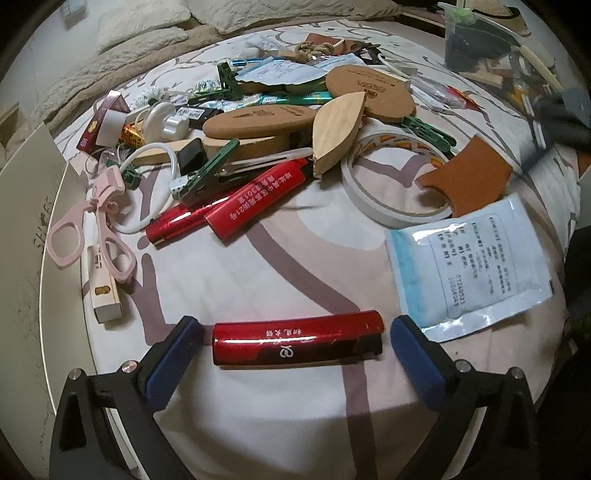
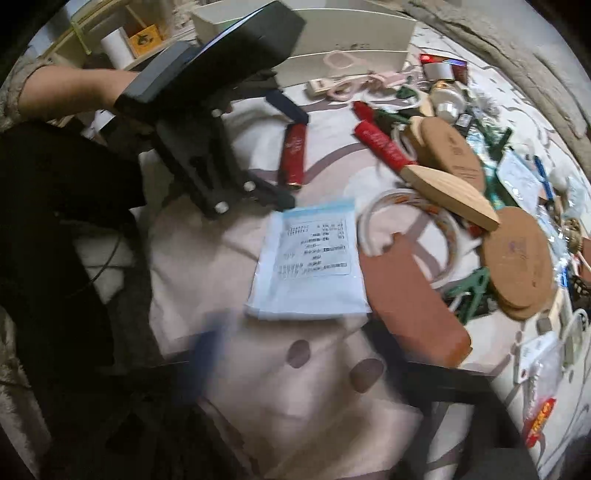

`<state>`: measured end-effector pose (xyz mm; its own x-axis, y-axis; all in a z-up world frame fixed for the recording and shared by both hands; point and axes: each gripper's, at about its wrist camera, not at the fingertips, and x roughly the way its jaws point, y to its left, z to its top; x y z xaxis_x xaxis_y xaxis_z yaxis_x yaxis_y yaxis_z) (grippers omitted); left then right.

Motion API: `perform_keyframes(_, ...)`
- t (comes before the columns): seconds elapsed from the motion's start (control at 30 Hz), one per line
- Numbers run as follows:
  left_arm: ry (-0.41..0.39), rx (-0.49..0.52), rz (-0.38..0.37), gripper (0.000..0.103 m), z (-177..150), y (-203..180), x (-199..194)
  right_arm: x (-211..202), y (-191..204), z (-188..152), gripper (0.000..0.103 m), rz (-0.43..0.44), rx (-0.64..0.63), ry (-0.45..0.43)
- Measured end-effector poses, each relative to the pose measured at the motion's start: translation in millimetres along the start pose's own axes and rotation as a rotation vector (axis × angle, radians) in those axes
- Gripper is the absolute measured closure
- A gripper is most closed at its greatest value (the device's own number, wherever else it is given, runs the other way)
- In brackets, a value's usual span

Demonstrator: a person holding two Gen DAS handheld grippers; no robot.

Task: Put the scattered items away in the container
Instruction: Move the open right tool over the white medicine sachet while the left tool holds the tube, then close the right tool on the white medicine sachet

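A clear plastic container [image 1: 491,40] at upper right holds dark, jumbled items. Left gripper [image 1: 295,332] fingers spread around a red lighter [image 1: 295,341]; right gripper [image 2: 295,365] fingers spread, blurred.

Bedroom: patterned bedsheet [image 1: 258,280], pillows [image 1: 144,26]

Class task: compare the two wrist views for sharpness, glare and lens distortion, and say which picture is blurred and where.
Left wrist view: sharp, with a white glare streak on the near red lighter and fisheye bending at the edges. Right wrist view: motion-blurred, worst at the bottom, where the right tongs smear; the blue packet has soft print; dark corners in both.
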<state>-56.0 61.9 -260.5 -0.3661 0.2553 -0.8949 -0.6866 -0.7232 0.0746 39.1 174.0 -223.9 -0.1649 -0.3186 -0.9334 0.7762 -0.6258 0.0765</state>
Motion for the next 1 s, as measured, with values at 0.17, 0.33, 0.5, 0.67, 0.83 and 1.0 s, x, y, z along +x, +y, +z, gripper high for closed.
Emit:
perform_keyframes(0.17,-0.007,0.004,0.014,0.0,0.9,-0.6,-0.2,-1.2,3.2,9.6,0.0,-0.093,-0.038,-0.039)
perform_keyframes(0.33,0.033,-0.068,-0.018,0.0,4.4,7.0,3.5,4.5,11.8,19.9,0.0,-0.112,-0.07,-0.04)
perform_keyframes(0.5,0.049,-0.081,-0.031,0.013,7.6,5.0,1.3,19.9,17.7,31.9,0.0,-0.115,-0.1,-0.007)
perform_keyframes(0.67,0.038,-0.058,-0.037,0.017,4.7,3.4,-1.5,36.4,19.3,43.2,0.0,-0.134,-0.103,0.046)
perform_keyframes(0.83,0.03,-0.047,-0.046,0.019,-0.2,4.3,-4.4,48.9,16.6,51.9,0.0,-0.155,-0.09,0.089)
perform_keyframes(1.0,0.028,-0.035,-0.062,0.019,-6.0,5.9,-8.5,56.7,15.9,54.3,0.0,-0.165,-0.099,0.12)
